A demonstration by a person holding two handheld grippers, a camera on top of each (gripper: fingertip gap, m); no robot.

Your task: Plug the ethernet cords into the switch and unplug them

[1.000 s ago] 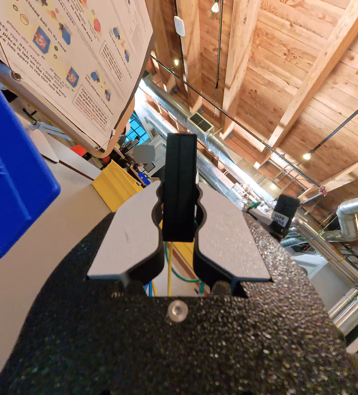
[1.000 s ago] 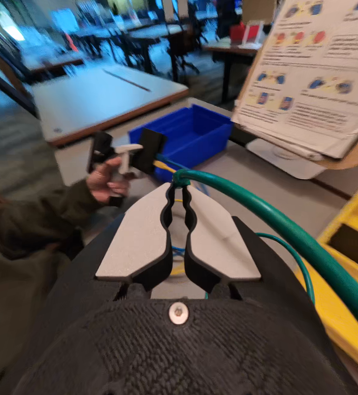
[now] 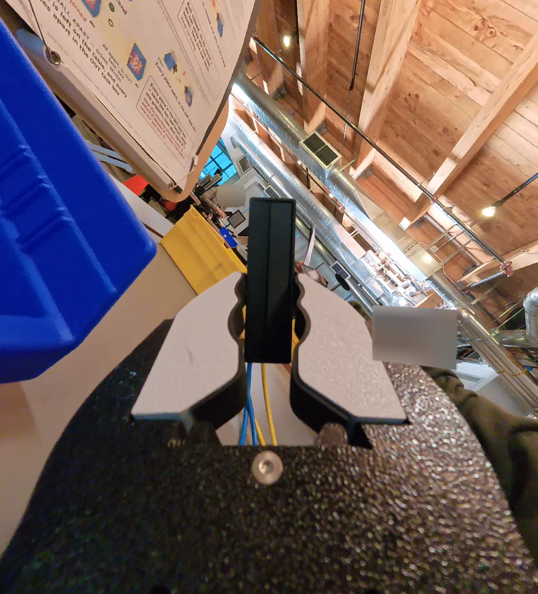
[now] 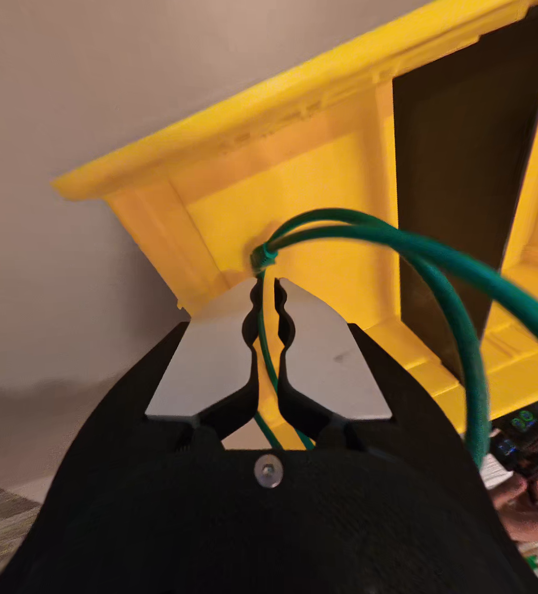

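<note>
At the left of the left wrist view a blue ribbed plastic bin (image 3: 36, 225) crowds my left hand-held gripper (image 3: 269, 289), which is clamped on the flat black box of the switch (image 3: 269, 279), held edge-on at frame centre. Thin blue cords (image 3: 249, 405) and yellow cords (image 3: 269, 401) hang from beneath it; I cannot see the ports. In the right wrist view my right hand-held gripper (image 4: 268, 283) has its jaws nearly together, pinching the tied green ethernet cord (image 4: 389, 234) just below the tie at frame centre.

The green plug is not visible, so I judge the cord could slip or twist as I bring it round, and its loop could snag the yellow plastic bin (image 4: 293, 154) behind it. The bare bench (image 4: 52, 112), upper left, offers open room; the right side is cramped.
</note>
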